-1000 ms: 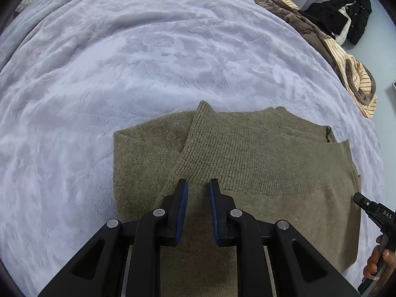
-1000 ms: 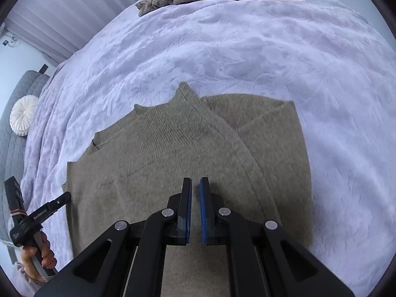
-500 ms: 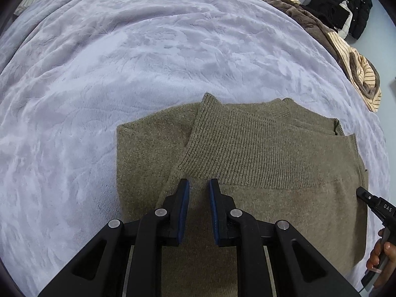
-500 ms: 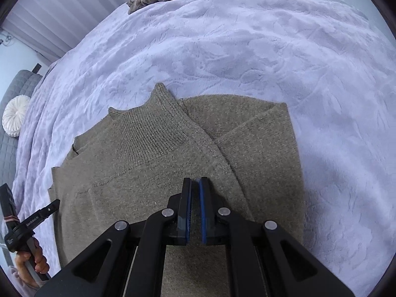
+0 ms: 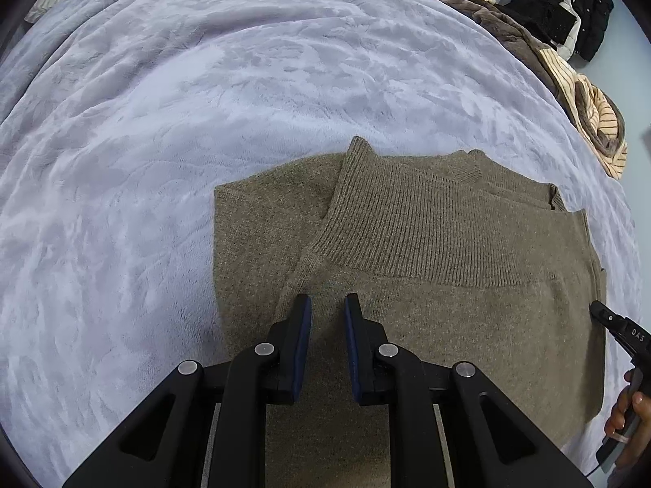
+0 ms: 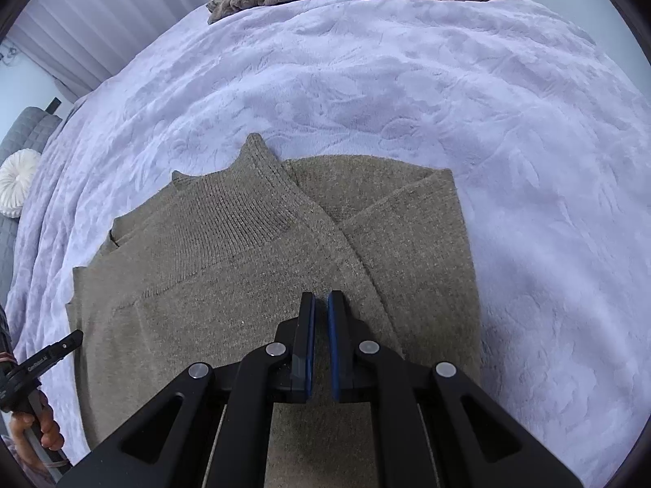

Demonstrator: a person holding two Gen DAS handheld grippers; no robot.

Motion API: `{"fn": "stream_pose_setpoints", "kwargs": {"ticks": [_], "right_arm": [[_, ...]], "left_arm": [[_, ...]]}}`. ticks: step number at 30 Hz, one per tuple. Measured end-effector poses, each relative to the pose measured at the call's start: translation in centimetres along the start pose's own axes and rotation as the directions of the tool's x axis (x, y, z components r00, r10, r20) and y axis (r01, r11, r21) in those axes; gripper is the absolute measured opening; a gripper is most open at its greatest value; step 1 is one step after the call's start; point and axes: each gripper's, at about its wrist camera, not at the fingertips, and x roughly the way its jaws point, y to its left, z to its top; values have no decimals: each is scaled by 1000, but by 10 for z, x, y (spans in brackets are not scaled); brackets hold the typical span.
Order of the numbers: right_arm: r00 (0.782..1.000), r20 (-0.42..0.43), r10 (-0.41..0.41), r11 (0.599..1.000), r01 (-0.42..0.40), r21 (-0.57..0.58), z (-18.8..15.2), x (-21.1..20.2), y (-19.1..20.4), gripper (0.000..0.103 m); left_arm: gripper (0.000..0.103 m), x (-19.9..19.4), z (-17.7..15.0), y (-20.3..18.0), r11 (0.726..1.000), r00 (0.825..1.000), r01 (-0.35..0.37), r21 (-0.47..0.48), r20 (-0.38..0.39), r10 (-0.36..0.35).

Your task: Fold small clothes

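An olive-brown knit sweater (image 5: 447,284) lies flat on the lilac blanket, folded, with its ribbed hem band (image 5: 407,219) laid across the top; it also shows in the right wrist view (image 6: 244,284). My left gripper (image 5: 328,305) hovers over the sweater's left part, jaws a little apart and empty. My right gripper (image 6: 320,301) is over the sweater's right part, jaws almost together with a thin gap, nothing between them. Each gripper shows at the edge of the other's view: the right one (image 5: 622,329), the left one (image 6: 49,358).
The lilac plush blanket (image 5: 203,101) covers the bed. A heap of brown and striped clothes (image 5: 569,81) lies at the far right edge, with black garments (image 5: 569,12) beyond. A round white cushion (image 6: 16,187) and grey sofa are at the left in the right wrist view.
Both grippers have drawn slightly forward and lower over the sweater. The sweater has not moved. The right jaws opened a hair.
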Motion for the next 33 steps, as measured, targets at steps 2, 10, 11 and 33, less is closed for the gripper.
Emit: {"fn": "stream_pose_setpoints", "kwargs": {"ticks": [2,10,11,33], "right_arm": [[1000,2,-6,1000,6,1,-2,-3,1,7],[1000,-5,-12,1000,12,-1,-13,-17,4,13],[1000,-5,-9,1000,9,3,-15,-20,4,13],[990,-100,96,991,-105,-87,-81,-42,53,39]], "left_arm": [[18,-3,-3,0,1000,1000,-9,9,-5,9],[18,-19,-22,-4,999,999,-33,27,-30,34],[18,-21,-24,-4,999,999,-35,31,-36,36],[102,-50,-56,-1,992,993,-117,54,-9,117]]}}
